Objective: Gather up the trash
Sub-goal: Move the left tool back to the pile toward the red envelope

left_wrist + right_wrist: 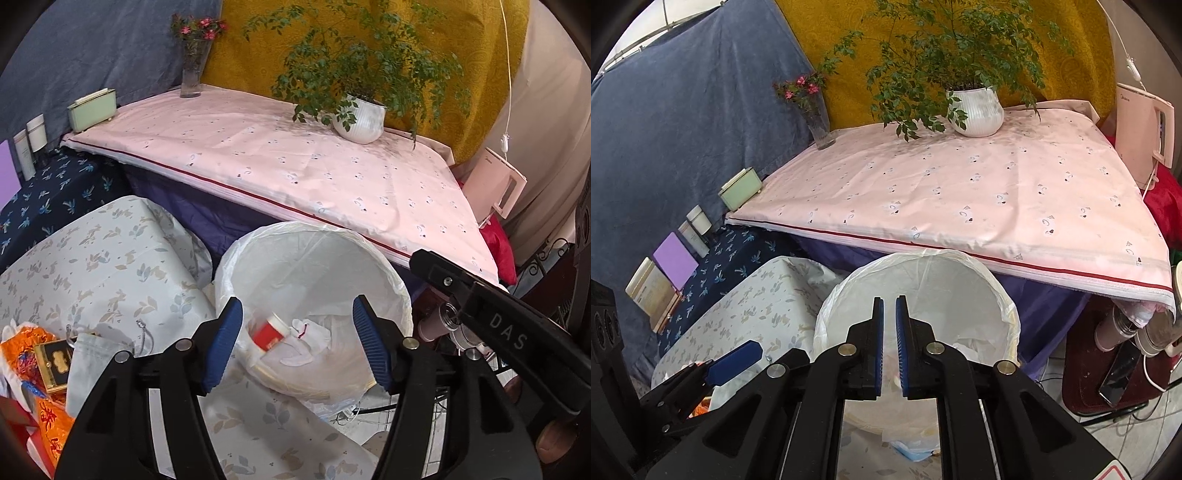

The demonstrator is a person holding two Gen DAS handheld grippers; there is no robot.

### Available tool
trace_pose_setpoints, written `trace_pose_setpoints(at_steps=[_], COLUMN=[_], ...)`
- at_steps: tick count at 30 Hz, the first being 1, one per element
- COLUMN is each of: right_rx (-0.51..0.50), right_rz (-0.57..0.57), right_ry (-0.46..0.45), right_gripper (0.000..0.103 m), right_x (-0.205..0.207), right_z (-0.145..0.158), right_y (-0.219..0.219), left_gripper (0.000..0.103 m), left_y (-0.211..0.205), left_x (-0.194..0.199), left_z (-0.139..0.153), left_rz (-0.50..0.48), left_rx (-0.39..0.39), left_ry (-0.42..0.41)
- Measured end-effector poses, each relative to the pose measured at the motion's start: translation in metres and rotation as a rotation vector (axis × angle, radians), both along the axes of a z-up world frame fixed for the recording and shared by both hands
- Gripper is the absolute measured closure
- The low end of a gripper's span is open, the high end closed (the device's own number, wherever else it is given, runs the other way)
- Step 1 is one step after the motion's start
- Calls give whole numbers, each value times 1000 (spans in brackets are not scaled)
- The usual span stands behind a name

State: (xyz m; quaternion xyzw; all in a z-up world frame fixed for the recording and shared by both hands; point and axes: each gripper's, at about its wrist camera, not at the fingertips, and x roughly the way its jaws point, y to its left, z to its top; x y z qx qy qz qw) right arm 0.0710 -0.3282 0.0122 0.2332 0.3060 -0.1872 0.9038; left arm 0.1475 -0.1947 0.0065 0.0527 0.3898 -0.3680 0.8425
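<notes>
Trash bin (314,266) sits right below me, lined with a thin white bag, tucked against the front edge of the table (295,162) with the pink cloth. My left tongs (297,345) hang over its mouth, blue pads wide apart, nothing between them. Down inside the bin lies a red-and-white cup (269,332), blurred, beside a crumpled white tissue (310,332). My right tongs (889,347) hover over the same rim, pads nearly together with just a narrow slit, gripping nothing. On the table stand a potted plant (360,120) and a glass vase of pink flowers (192,74). A floral-covered surface (92,266) lies just left of the bin.
</notes>
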Motion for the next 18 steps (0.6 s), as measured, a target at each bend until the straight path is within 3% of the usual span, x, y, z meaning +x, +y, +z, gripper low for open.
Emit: trace_pose_setpoints(at_steps=[4,9,14,18], right_rx=[-11,-25,-34,-39], right_rz=[17,51,100,146], right_ry=[-7,-24,-42,-49], right_gripper=[83,74,64,62], right_x=[-2,-2,-1,2], right_z=[6,16,25,29], right_y=[12,34,61,85], left_gripper=[32,31,21,15], left_y=[21,52,90,126], left_x=[-1,-3,-3,-3], left_z=[7,15,21,24], left_rz=[45,104,196,278], left_rx=[-20,-33,-32,-5], left_ry=[-5,-14,-25,-48])
